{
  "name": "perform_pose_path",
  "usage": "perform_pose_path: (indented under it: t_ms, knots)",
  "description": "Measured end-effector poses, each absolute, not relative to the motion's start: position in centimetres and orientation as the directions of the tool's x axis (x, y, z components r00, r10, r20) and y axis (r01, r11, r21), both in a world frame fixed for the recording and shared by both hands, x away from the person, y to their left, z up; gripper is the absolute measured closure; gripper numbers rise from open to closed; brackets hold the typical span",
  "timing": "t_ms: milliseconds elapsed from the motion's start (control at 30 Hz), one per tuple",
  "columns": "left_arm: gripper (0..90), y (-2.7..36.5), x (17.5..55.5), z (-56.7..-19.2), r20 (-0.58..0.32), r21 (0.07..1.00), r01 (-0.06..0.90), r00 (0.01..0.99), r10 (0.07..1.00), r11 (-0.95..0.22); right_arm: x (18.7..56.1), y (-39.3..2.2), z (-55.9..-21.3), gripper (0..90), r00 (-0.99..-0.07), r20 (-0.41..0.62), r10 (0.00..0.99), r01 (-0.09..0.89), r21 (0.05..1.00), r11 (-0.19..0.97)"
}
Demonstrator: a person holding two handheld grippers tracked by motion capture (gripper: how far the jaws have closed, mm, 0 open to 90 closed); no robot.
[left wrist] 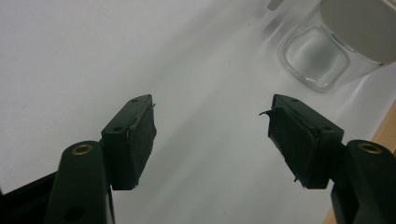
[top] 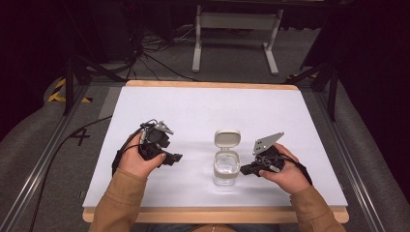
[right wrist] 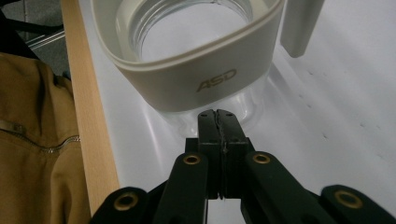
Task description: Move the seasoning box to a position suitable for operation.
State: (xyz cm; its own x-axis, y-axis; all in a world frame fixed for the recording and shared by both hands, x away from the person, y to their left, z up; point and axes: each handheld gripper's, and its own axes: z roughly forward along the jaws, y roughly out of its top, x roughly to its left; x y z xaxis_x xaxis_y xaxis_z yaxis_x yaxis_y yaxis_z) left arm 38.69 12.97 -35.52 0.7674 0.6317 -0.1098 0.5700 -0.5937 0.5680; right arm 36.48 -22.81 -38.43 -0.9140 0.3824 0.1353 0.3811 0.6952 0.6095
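Left gripper [left wrist: 212, 135] jaws wide apart, empty | right gripper [right wrist: 217, 116] jaws together, beside jar [right wrist: 187, 70]

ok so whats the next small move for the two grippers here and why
Probably bring the left hand-held gripper in to steady the clear jar. Its jaws stand wide open with nothing between them, off to the jar's left, while the right hand-held gripper sits shut beside the jar's other side. The flip lid stands open.
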Motion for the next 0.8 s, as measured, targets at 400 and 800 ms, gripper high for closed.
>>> perform_pose_path:
  t_ms: [400, 800]
  knots:
    - [32.3, 13.0, 38.8, -35.5, -0.107, 0.572, 0.565, 0.77, 0.629, -0.595, 36.3, -22.6, -38.3, 90.0, -0.918, 0.133, 0.374, 0.374, 0.605, 0.703]
    - [32.4, 13.0, 38.7, -35.5, -0.108, 0.573, 0.565, 0.77, 0.629, -0.593, 36.3, -24.2, -36.7, 90.0, -0.873, 0.086, 0.481, 0.404, 0.68, 0.612]
